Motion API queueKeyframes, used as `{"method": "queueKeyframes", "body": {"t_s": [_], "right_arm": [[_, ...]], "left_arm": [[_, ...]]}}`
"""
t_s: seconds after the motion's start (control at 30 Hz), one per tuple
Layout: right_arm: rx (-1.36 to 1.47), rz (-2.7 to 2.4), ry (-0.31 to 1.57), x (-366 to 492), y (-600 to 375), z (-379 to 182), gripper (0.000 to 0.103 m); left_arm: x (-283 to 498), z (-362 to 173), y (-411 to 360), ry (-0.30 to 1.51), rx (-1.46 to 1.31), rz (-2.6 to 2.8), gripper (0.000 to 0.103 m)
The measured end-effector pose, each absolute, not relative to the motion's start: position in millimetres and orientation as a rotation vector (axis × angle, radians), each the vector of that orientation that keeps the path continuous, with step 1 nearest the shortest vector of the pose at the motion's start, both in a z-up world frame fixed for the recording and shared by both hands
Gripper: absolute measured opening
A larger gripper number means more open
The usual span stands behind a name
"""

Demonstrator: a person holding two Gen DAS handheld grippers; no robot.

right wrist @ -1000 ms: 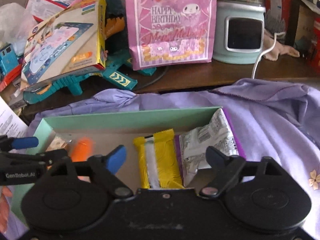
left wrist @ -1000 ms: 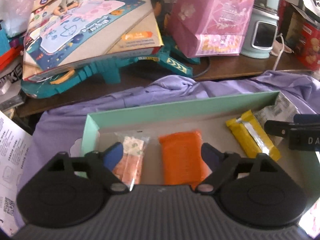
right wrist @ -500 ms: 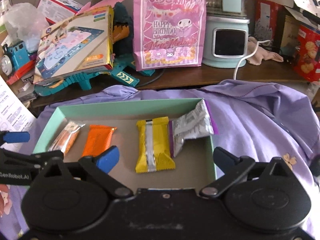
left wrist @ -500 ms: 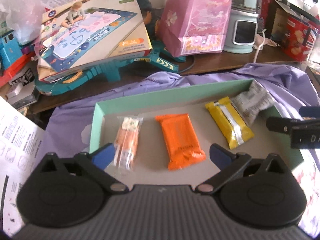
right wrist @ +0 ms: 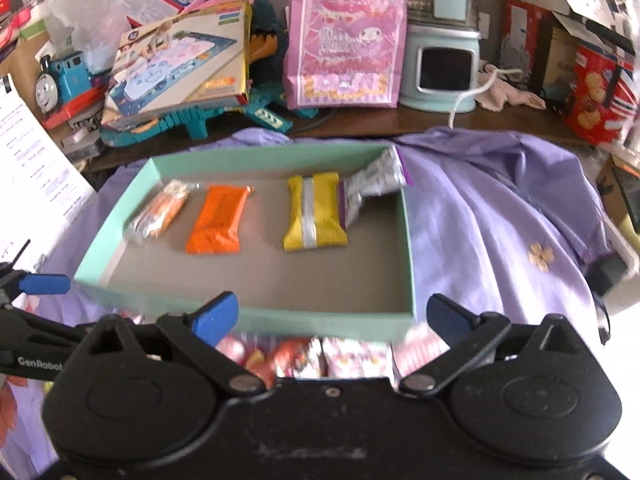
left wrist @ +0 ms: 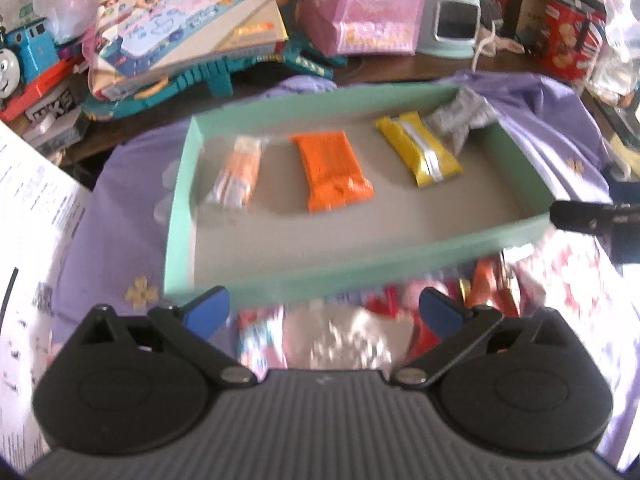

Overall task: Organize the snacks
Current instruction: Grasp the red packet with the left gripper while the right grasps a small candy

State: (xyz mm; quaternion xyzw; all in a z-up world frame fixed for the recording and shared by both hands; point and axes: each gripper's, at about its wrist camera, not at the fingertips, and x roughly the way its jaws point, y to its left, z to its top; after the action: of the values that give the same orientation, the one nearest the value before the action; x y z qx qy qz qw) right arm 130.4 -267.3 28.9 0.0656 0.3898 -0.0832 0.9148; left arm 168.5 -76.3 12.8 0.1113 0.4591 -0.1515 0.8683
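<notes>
I see the green tray [right wrist: 406,240] lying on a purple cloth [right wrist: 500,216]. Four snacks lie in a row along its far half. From the left: a clear packet [right wrist: 160,210] with orange content, an orange pack [right wrist: 218,220], a yellow pack [right wrist: 314,212] with a silver stripe, and a grey wrapper [right wrist: 374,184] that leans on the right wall of the tray. The yellow pack and the grey wrapper touch; the other ones lie apart.

My left gripper [left wrist: 324,314] hangs in front of the near wall of the tray, fingers spread wide, with nothing between them. My right gripper [right wrist: 332,316] is also released and empty, near the same wall, and the left one appears at the left edge of its view.

Under both grippers, just before the tray, there is a heap of snacks [left wrist: 352,332] in red, pink and silver wrappers; it is blurred, so I cannot count them.

Behind the tray stand a pink bag [right wrist: 346,36], a toy box [right wrist: 180,60] and a blue train [right wrist: 60,76].
</notes>
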Motion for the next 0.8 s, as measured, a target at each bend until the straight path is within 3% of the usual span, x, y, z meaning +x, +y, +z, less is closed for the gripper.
{"method": "queueKeyframes", "body": {"t_s": [0.4, 0.47, 0.67, 0.73, 0.8], "right_arm": [[0.205, -0.184, 0.870, 69, -256, -6, 0.102], [0.205, -0.188, 0.874, 64, -251, -11, 0.097], [0.241, -0.161, 0.914, 58, -241, -24, 0.086], [0.237, -0.152, 0.925, 59, -237, -26, 0.083], [0.236, -0.145, 0.932, 63, -235, -28, 0.079]], "left_arm": [[95, -19, -59, 1.047, 0.223, -0.363, 0.103], [87, -27, -57, 1.064, 0.227, -0.375, 0.102], [76, -50, -55, 1.149, 0.192, -0.424, 0.080], [74, -57, -57, 1.167, 0.190, -0.438, 0.065], [72, -60, -59, 1.155, 0.205, -0.438, 0.057]]}}
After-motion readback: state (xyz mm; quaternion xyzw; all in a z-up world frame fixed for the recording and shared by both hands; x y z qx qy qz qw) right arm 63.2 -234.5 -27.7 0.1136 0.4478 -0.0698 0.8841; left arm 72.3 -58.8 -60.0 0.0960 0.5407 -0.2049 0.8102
